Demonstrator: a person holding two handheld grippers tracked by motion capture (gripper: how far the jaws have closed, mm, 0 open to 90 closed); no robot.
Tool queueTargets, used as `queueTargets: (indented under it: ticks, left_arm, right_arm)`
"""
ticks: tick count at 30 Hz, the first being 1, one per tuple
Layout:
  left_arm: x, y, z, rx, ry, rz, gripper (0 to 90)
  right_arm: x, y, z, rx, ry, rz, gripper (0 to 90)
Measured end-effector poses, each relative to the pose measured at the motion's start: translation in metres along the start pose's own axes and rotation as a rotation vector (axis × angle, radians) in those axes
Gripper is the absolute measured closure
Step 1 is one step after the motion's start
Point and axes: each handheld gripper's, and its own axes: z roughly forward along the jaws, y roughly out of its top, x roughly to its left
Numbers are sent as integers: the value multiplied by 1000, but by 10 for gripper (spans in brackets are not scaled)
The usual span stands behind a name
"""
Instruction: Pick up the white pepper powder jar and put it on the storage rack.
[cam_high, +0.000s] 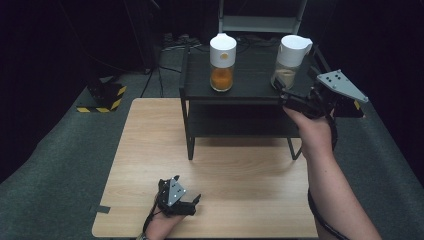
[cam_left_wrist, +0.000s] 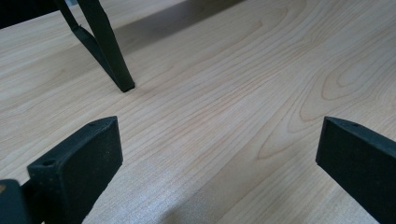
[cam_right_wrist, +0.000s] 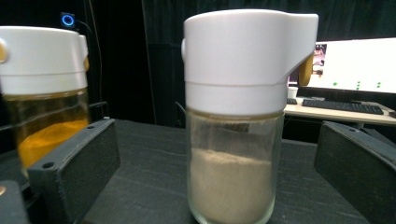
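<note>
Right tool (cam_high: 278, 92) spread wide, pinching nothing, just short of beige-powder jar (cam_right_wrist: 232, 140) on black shelf (cam_high: 250, 90). Off-centre closing risked tipping it against orange-filled jar (cam_right_wrist: 44, 116). Left tool (cam_high: 192, 200) spread over tabletop (cam_left_wrist: 224, 107).

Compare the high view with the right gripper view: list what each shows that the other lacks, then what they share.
High view alone: the wooden table, the floor, the left hand-held gripper resting open on the table, and the person's forearms.

Right gripper view alone: a lit monitor and keyboard behind the shelf.

Both: the black shelf, the orange-filled jar, the beige-filled jar, and the right hand-held gripper, open towards the beige-filled jar.
</note>
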Motion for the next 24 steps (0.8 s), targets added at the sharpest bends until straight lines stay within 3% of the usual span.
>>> queueTargets:
  ticks: [12, 24]
  left_arm:
    - [0, 1, 1, 7, 1, 4, 7]
    - [1, 1, 0, 3, 0, -4, 7]
  right_arm:
    - [11, -16, -21, 17, 28, -59, 0]
    - [15, -61, -52, 68, 59, -85, 0]
